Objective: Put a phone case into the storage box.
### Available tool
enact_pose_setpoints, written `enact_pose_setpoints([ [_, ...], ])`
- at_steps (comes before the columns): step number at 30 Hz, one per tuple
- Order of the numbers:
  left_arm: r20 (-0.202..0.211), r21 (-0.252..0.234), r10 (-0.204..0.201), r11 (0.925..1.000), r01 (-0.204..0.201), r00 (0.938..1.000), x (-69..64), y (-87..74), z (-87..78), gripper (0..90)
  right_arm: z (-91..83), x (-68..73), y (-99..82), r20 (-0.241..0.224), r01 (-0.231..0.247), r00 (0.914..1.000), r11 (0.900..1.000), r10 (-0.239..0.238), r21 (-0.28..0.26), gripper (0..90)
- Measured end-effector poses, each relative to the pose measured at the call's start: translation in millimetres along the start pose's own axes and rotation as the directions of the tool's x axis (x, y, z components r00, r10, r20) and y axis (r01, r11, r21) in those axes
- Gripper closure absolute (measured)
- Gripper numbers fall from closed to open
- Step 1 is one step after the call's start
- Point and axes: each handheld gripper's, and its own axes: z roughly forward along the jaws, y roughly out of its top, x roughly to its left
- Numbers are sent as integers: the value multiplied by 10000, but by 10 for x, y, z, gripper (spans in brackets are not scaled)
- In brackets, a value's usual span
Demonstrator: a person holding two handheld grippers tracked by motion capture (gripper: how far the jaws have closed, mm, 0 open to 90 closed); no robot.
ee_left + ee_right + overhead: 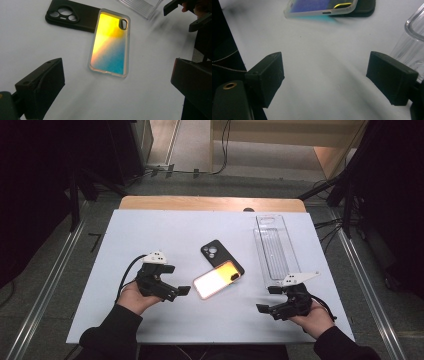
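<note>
The left gripper [181, 291] has its two black jaws spread wide with nothing between them, held just above the white desk [150, 230] by the person's left hand [134, 297]. Just beside its jaws, toward the middle of the desk, lies a translucent phone case with a glowing yellow-to-blue back [111, 42], flat, its camera end overlapping the edge of a matte black phone case with round camera cut-outs [70, 16]. The right gripper [268, 299], in the person's right hand [315, 317], also has its jaws spread and empty, low over the desk near its front edge. Just behind it stands a long clear plastic tray [274, 247], reaching toward the far edge of the desk.
</note>
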Motion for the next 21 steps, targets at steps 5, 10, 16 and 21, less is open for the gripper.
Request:
enact_pose_setpoints([
  [5,34,-8,51,10000,-51,10000,-12,62,68,3,0,-1,-1,8,20,10000,10000,-20,15,126],
  [10,158,-99,-12,10000,14,9999,2,124,128,3,0,-2,-2,-6,17,10000,10000,-17,28,126],
  [16,574,-305,117,9995,-100,9983,6,217,244,3,8,0,1,-41,73,10000,10000,-73,43,126],
  [21,618,-317,266,9992,-247,9977,-1,290,342,3,9,5,-1,-8,45,10000,9999,-45,100,126],
])
